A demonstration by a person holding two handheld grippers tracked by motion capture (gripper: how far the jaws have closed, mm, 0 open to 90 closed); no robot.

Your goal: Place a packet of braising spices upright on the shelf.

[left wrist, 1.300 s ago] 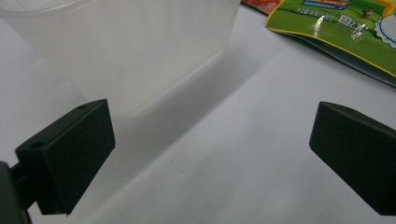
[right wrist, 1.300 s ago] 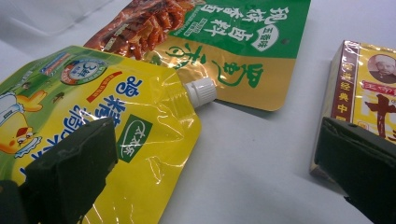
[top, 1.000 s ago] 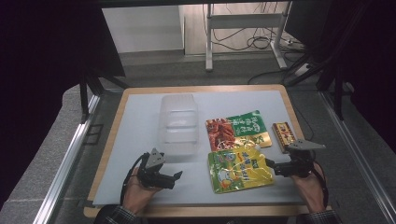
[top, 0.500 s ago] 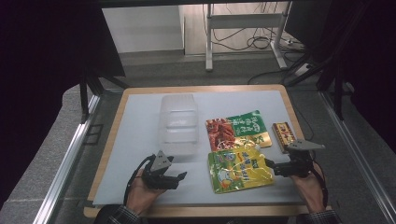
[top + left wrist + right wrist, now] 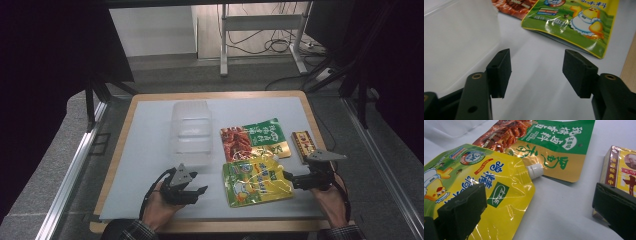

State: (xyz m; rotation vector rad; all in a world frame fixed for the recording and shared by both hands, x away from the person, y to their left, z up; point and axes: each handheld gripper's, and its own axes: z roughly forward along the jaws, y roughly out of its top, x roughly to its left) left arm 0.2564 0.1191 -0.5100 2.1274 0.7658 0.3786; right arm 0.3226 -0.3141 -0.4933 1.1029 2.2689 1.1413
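The left gripper [image 5: 192, 192] is held low over the white tabletop [image 5: 150, 150] near the front edge, its jaws partly apart with nothing between them — they have just been closing, on bare table as seen in the left gripper view. The right gripper [image 5: 292, 180] is stationed at the right edge of the yellow-and-green spouted stand-up pouch [image 5: 256, 180], its jaws spread wide; in the right gripper view one pad [image 5: 461, 207] is seen in front of the pouch and the other beside the yellow-and-brown rectangular box [image 5: 303, 144], and nothing is gripped. The pouch lies flat near the front of the table, its white cap [image 5: 535, 170] pointing toward the green-and-red flat foil packet [image 5: 255, 139] just behind it. The clear lidless plastic container [image 5: 191, 131] is judged empty, standing just left of the packets. No item has yet been lifted or placed — all the work appears left to do.
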